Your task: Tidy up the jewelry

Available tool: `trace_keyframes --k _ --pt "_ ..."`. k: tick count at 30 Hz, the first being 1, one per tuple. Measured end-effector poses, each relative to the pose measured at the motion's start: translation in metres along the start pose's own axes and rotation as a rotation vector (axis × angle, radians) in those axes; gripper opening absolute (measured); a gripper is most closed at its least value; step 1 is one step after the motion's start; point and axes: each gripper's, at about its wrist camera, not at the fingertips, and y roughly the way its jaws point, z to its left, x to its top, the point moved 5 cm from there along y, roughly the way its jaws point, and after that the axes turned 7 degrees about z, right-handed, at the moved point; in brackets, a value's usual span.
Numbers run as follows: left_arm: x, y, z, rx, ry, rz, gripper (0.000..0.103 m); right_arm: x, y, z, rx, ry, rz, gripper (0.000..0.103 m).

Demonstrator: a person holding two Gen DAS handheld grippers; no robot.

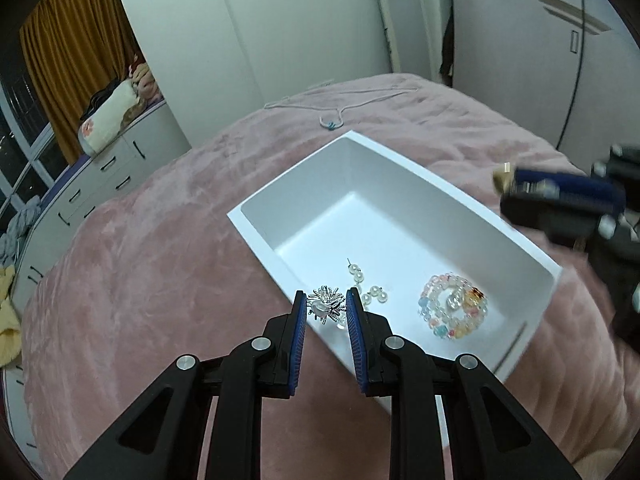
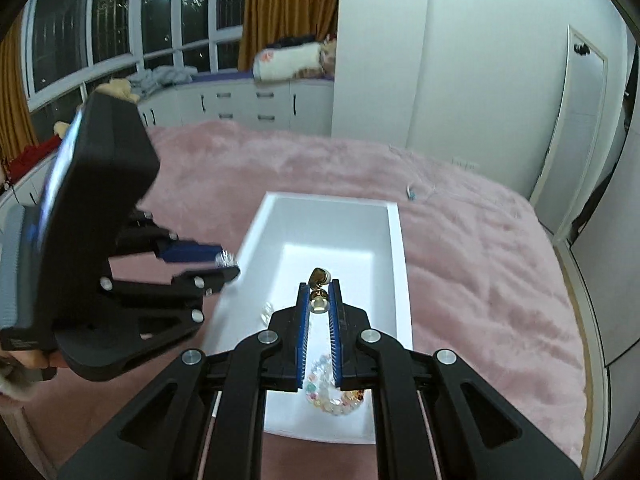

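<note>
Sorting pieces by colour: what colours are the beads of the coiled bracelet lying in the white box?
Pastel pink, pale blue, clear and amber beads on the coiled bead bracelet; clearest in the left wrist view.

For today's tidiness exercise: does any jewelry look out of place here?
Yes. A thin chain necklace lies spread on the pink blanket beyond the white box, while the bead bracelet and pearl piece are already inside it.
</note>
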Motion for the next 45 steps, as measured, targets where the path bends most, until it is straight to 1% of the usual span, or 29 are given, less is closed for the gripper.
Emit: trace_keyframes --k 2,6,10,11,12,13,14,15,16,17,19,21,23,25,27,28,29,32,33,35,36,37,38,40,42,45 --pt "0.005 0.012 -0.001 0.019 -0.011 0.017 0.025 -0.005 0.013 -0.001 0.007 0.004 0.028 0.010" --pt "0.011 0.032 -0.003 0.029 -0.016 0.042 0.025 -0.020 0.037 -0.005 0.012 0.022 0.075 0.010" --pt "0.013 0.043 -0.005 0.026 -0.017 0.051 0.025 -0.027 0.047 -0.006 0.015 0.022 0.092 0.010" --pt "0.013 0.046 -0.004 0.027 -0.017 0.052 0.025 -0.028 0.049 -0.006 0.019 0.025 0.096 0.012" --pt "0.012 0.047 -0.003 0.023 -0.018 0.054 0.026 -0.029 0.051 -0.007 0.022 0.029 0.095 0.012" --pt "0.012 0.049 -0.003 0.018 -0.020 0.054 0.029 -0.029 0.051 -0.008 0.025 0.035 0.090 0.013" --pt "0.012 0.051 -0.003 0.023 -0.026 0.053 0.035 -0.030 0.052 -0.009 0.028 0.041 0.091 0.018" --pt "0.013 0.051 -0.002 0.031 -0.031 0.049 0.055 -0.030 0.051 -0.009 0.035 0.048 0.090 0.022" --pt "0.012 0.051 0.000 0.033 -0.038 0.039 0.066 -0.027 0.050 -0.011 0.036 0.051 0.087 0.033" --pt "0.013 0.049 0.002 0.029 -0.048 0.026 0.066 -0.026 0.048 -0.012 0.027 0.050 0.079 0.041" --pt "0.013 0.049 0.004 0.024 -0.054 0.023 0.066 -0.025 0.043 -0.012 0.021 0.043 0.068 0.045" --pt "0.012 0.046 0.006 0.030 -0.054 0.020 0.066 -0.023 0.038 -0.012 0.021 0.040 0.065 0.052" --pt "0.012 0.041 0.009 0.034 -0.054 0.009 0.066 -0.020 0.028 -0.010 0.020 0.033 0.048 0.066" --pt "0.011 0.033 0.012 0.027 -0.064 -0.008 0.075 -0.017 0.018 -0.008 0.009 0.018 0.034 0.067" --pt "0.011 0.023 0.015 0.020 -0.066 -0.030 0.081 -0.015 0.007 -0.005 0.004 0.003 0.024 0.067" --pt "0.011 0.018 0.015 0.017 -0.062 -0.043 0.081 -0.014 0.001 -0.004 -0.001 -0.004 0.018 0.068" --pt "0.011 0.011 0.015 0.019 -0.053 -0.060 0.082 -0.013 -0.006 -0.002 -0.013 -0.013 0.010 0.070" --pt "0.010 -0.006 0.016 0.030 -0.048 -0.095 0.090 -0.012 -0.023 0.001 -0.027 -0.023 -0.018 0.077" --pt "0.009 -0.011 0.017 0.026 -0.053 -0.106 0.092 -0.011 -0.028 0.003 -0.031 -0.024 -0.026 0.078" --pt "0.007 -0.020 0.018 0.005 -0.072 -0.122 0.092 -0.012 -0.037 0.005 -0.034 -0.025 -0.043 0.081" --pt "0.006 -0.024 0.018 0.000 -0.083 -0.128 0.093 -0.013 -0.043 0.007 -0.038 -0.020 -0.060 0.084" --pt "0.004 -0.027 0.020 0.003 -0.096 -0.133 0.093 -0.014 -0.048 0.008 -0.041 -0.015 -0.076 0.090" --pt "0.001 -0.031 0.021 0.007 -0.112 -0.141 0.093 -0.016 -0.054 0.010 -0.040 -0.006 -0.104 0.093" --pt "-0.005 -0.035 0.020 0.005 -0.125 -0.148 0.093 -0.021 -0.062 0.012 -0.051 0.006 -0.137 0.093" --pt "-0.014 -0.038 0.021 0.022 -0.149 -0.155 0.093 -0.028 -0.069 0.015 -0.076 0.021 -0.178 0.093" --pt "-0.028 -0.042 0.023 0.028 -0.195 -0.173 0.095 -0.041 -0.075 0.021 -0.083 0.041 -0.230 0.095"
